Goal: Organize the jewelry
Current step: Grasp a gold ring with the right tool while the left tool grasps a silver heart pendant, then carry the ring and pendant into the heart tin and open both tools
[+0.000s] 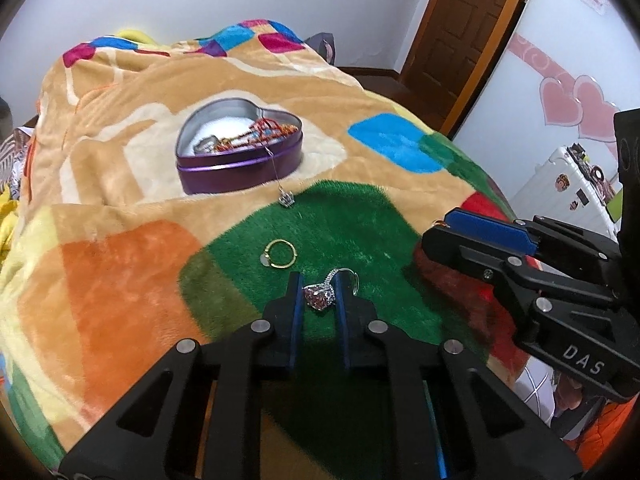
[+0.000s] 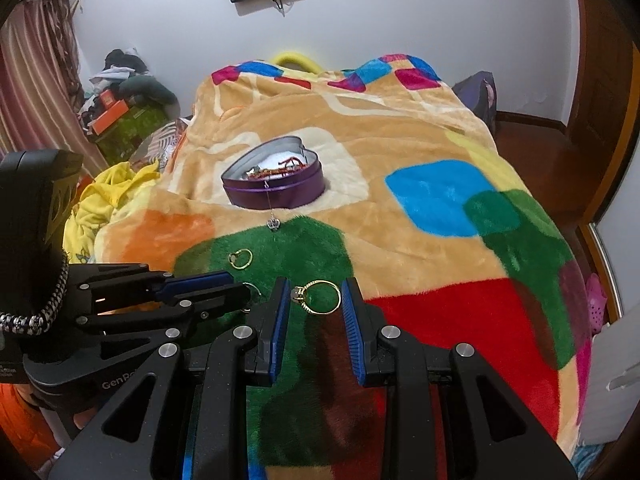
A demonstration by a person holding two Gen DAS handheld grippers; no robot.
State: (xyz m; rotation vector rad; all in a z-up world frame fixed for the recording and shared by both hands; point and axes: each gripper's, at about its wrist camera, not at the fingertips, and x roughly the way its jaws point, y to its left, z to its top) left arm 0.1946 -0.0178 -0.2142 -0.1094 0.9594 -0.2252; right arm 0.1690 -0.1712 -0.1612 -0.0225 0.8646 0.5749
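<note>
A purple heart-shaped tin [image 1: 240, 168] sits on the blanket, holding red bead jewelry; it also shows in the right wrist view [image 2: 276, 192]. A thin chain hangs over its rim, with a silver crown pendant [image 1: 285, 199] on the blanket. A gold ring [image 1: 280, 254] lies on the green patch. My left gripper [image 1: 318, 292] is open, its fingers either side of a silver ring with a pink stone [image 1: 319, 296]. My right gripper [image 2: 314, 300] is open around a second gold ring [image 2: 318, 297] lying on the blanket. The first gold ring [image 2: 241, 258] lies further left.
A multicoloured plush blanket [image 2: 420, 140] covers the bed. Clothes and boxes [image 2: 116, 108] pile up at the far left. A wooden door [image 1: 460, 28] and a white suitcase [image 1: 568, 184] stand to the right. The right gripper [image 1: 520, 256] reaches in beside the left one.
</note>
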